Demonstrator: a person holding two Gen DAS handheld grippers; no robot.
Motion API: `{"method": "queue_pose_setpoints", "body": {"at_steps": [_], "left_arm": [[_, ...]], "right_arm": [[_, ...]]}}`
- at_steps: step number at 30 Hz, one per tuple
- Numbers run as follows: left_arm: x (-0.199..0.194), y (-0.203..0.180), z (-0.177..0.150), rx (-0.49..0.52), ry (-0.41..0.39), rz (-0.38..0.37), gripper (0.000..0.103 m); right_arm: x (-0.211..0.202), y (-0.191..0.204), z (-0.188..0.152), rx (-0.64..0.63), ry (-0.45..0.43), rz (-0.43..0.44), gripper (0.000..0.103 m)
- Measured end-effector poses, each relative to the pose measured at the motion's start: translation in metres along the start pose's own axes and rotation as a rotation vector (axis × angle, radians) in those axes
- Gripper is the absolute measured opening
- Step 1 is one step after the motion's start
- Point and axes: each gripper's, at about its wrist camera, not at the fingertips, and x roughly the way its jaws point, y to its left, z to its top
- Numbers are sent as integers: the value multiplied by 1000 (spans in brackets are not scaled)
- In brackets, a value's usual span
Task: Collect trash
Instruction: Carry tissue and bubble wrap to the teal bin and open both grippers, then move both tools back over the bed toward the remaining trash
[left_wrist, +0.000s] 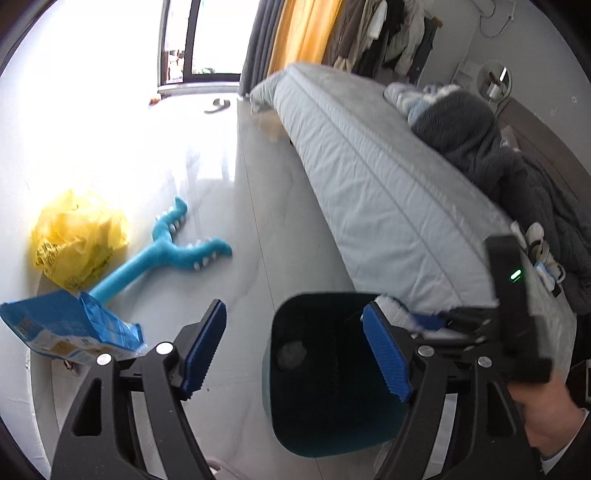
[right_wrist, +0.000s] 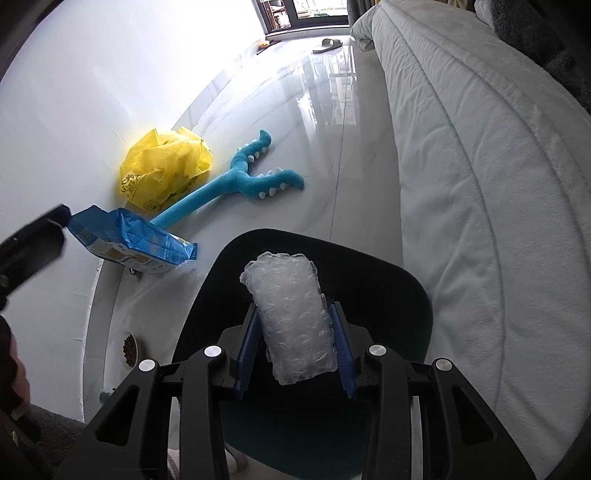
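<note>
Right gripper (right_wrist: 295, 354), fingers clamped on a bubble-wrap roll (right_wrist: 290, 317), directly above the dark bin (right_wrist: 399, 288). Left gripper (left_wrist: 291, 350), fingers wide and empty, beside the bin; blue packet (right_wrist: 133, 243) left of it.

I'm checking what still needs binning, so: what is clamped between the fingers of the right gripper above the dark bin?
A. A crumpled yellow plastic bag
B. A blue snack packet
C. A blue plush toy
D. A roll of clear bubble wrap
D. The right gripper has its blue pads pressed on both sides of the bubble wrap, held over the open bin.
</note>
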Motion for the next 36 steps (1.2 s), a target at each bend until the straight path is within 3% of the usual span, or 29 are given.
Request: {"method": "queue_pose_setpoints", "body": {"at_steps": [8,14,18,25,29,36], "left_arm": [[-45,-13,37,-14,-156,41,79],[-72,-38,49,2,-228,15,79],[-88,-55,54,48,-289,42,82],[-100,-86,55,78,-336,-8,88],[-104,-103,55,110,-359,6,90],[-103,-133,55,158,-379,-6,94]], "right_arm": [[31,16,-15,-70,73,-37,40],[36,14,-31,-103,119,-57,58],[26,13,-39,-123,126,-48,67],[-28,15,-35,-149,12,42,73],[-67,8,-31,-160,-80,70,73],[-123,-22,-28,-148,-219,73,74]]}}
